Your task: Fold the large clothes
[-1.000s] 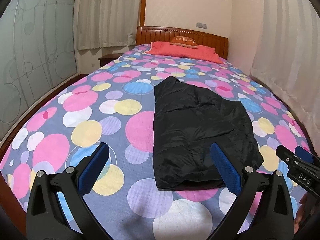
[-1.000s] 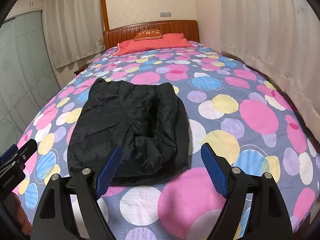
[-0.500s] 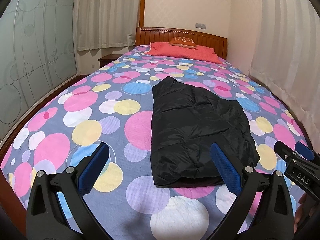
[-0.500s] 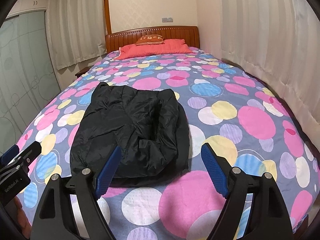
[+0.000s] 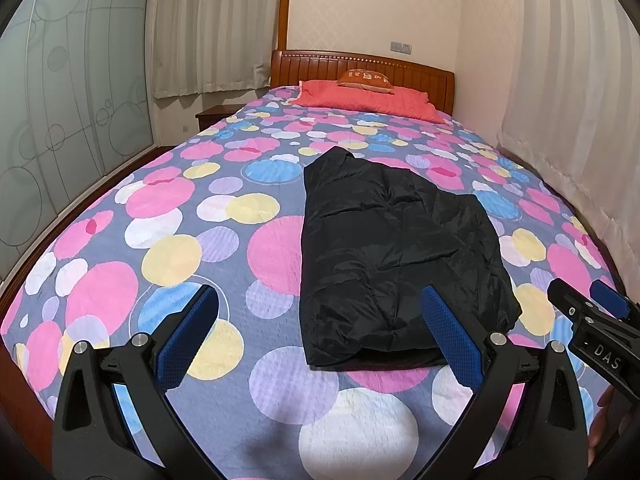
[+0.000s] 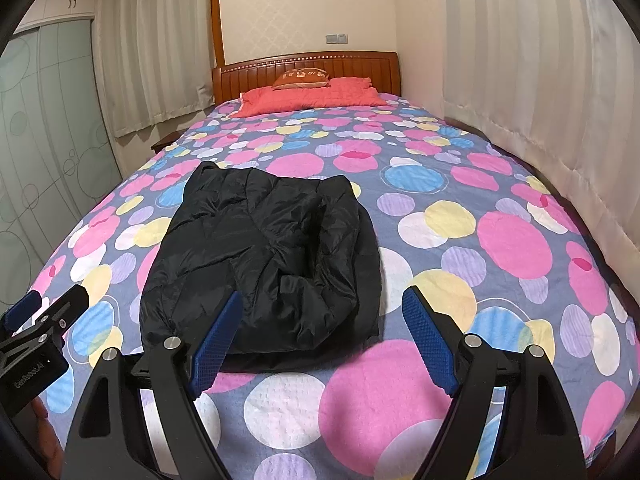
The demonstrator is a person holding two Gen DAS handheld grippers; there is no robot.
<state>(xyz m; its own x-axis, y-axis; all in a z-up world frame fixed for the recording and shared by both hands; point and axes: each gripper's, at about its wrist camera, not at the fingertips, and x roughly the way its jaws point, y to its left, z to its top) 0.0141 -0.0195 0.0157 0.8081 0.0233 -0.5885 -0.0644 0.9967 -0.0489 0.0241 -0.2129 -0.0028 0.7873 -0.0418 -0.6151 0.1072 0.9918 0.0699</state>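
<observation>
Jacket folded on bed; grippers clear.

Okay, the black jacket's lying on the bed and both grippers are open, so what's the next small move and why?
Probably bring both grippers down to the near hem of the black jacket. It lies folded lengthwise, still long, untouched on the bedspread; the left gripper and right gripper hover open and empty just short of it, ready to fold it crosswise.

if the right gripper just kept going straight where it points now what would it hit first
Probably the near right edge of the black jacket, or the bedspread just beside it. The right gripper is open and empty, angled down at the bed; depth is hard to judge.
</observation>
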